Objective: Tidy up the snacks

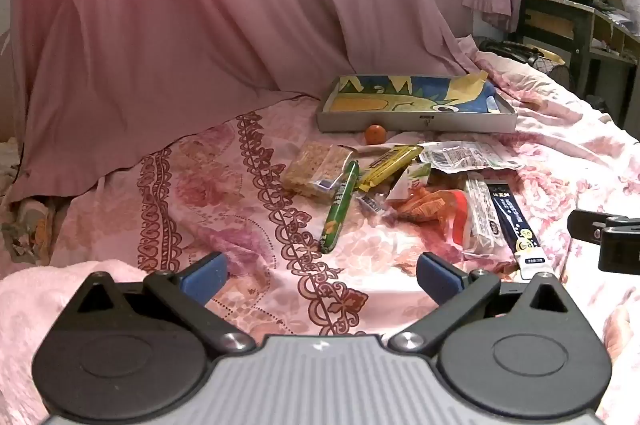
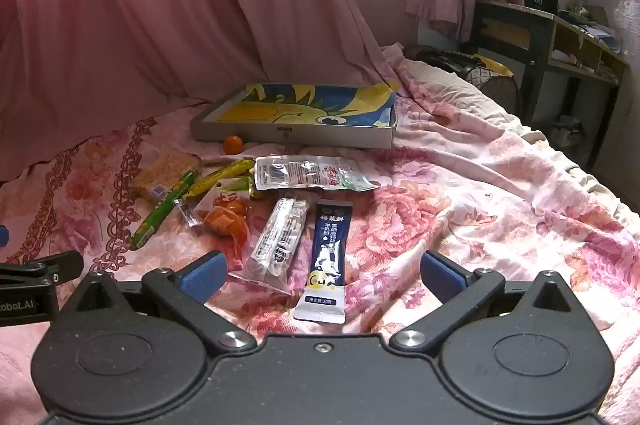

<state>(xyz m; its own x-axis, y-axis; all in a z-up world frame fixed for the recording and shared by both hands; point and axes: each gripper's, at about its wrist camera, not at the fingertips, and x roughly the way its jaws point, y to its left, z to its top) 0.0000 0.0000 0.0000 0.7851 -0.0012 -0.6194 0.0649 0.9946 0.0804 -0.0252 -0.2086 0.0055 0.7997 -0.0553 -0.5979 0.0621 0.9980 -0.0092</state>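
Snacks scattered in a loose heap on the flowered bed cover, just short of a shallow box with a cartoon-printed lining, lying open at the far side. Nothing in the box yet, so sorting judged barely begun.

Left claw spread wide, holding nothing, hovering low over the cover in front of the heap. Right claw likewise wide open and empty, with the dark blue sachet lying lengthwise between its tips and the clear packet just beside that.

Handling, as a guess from looks:
- Dark blue sachet: light, flat, floppy, slick foil. Best pinched across the narrow width near the middle; likely to droop at both ends.
- Clear packet: crinkly film, light, slippery. Better grasped across the filled body than by the sealed edge.
- Green sausage stick: firm, round, apt to roll. Grip across the middle.
- Cracker pack: stiff but brittle inside. Gentle squeeze only.
- Small orange, touching the box wall: round, prone to roll away on soft bedding.

Soft cover underneath gives way, so pressing down to scoop thin packets probably works.
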